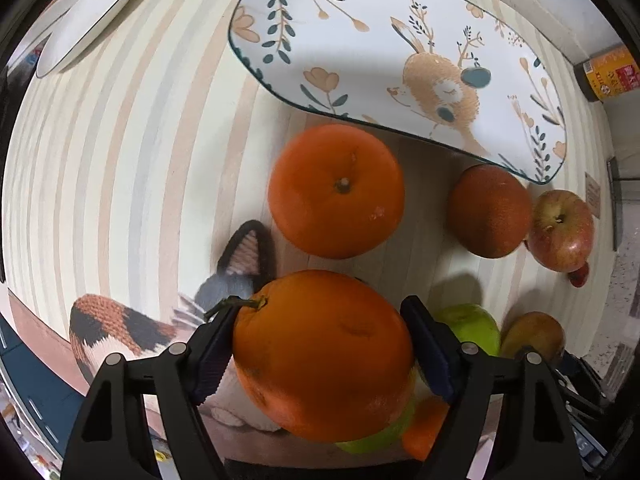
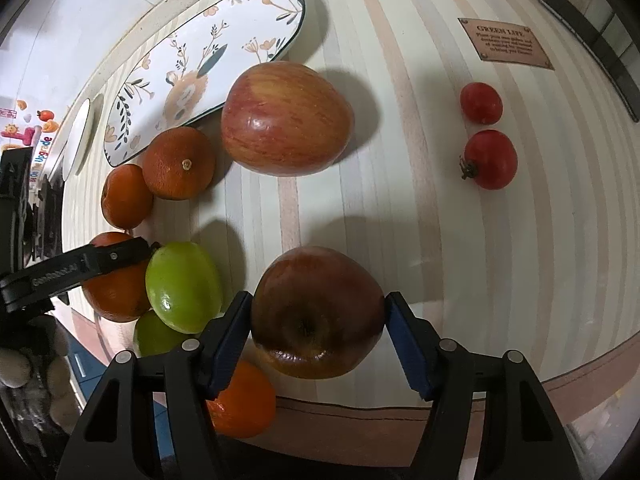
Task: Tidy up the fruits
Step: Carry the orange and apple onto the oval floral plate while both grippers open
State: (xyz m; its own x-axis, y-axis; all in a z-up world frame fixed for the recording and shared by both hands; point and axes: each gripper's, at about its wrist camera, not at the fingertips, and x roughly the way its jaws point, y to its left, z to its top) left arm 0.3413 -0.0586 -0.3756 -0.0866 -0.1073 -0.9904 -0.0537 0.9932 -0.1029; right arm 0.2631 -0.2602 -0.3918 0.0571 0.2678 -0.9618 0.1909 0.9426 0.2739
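Note:
My left gripper is shut on a large orange with a stem. Ahead of it a second orange lies just before the oval deer-print plate. A darker orange and a red apple lie to the right. My right gripper is shut on a dark red apple. Beyond it is a big red apple, with oranges and green fruits to the left. The left gripper's finger shows there too.
Two small red fruits lie at the right on the striped tablecloth. A white round plate sits far left, a jar far right. A knitted cat toy lies at the near table edge. A brown label is on the cloth.

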